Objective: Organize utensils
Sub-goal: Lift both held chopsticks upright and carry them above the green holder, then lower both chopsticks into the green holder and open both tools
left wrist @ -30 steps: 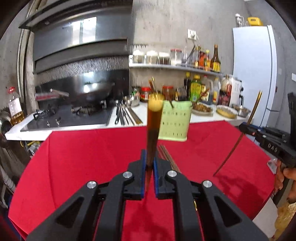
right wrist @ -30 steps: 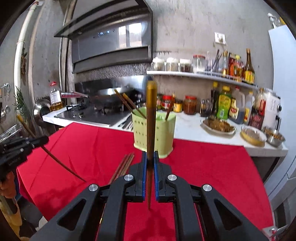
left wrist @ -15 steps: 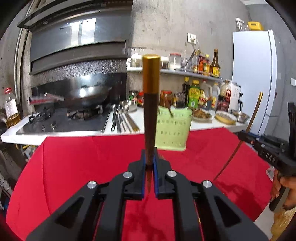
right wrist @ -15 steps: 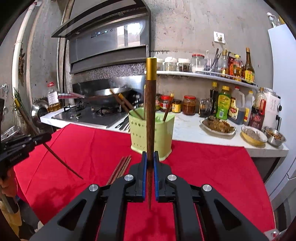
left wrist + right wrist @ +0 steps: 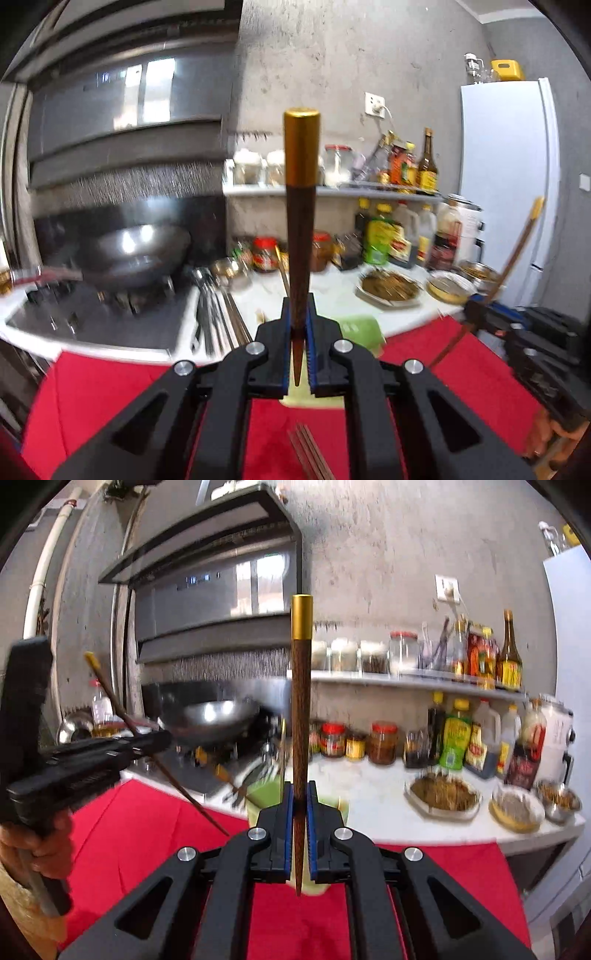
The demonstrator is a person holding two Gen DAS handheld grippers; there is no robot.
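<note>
My left gripper [image 5: 298,317] is shut on a dark wooden chopstick [image 5: 300,236] with a gold cap, held upright. My right gripper [image 5: 300,801] is shut on a matching chopstick [image 5: 301,709], also upright. The pale green utensil holder [image 5: 360,330] stands on the red cloth just behind and below both sets of fingers, mostly hidden by them; it shows in the right wrist view [image 5: 264,795] too. Loose chopsticks [image 5: 308,452] lie on the cloth under the left gripper. The right gripper shows in the left wrist view [image 5: 480,308], the left gripper in the right wrist view [image 5: 147,740].
A red cloth [image 5: 140,834] covers the table. Behind it runs a white counter [image 5: 373,801] with food dishes [image 5: 441,794], sauce bottles and jars. A wok [image 5: 125,254] sits on the stove at left. A white fridge [image 5: 506,184] stands at right.
Both grippers have moved forward and up towards the green holder, which now sits low behind the fingers. Both chopsticks stay gripped upright. The views are blurred by motion.
</note>
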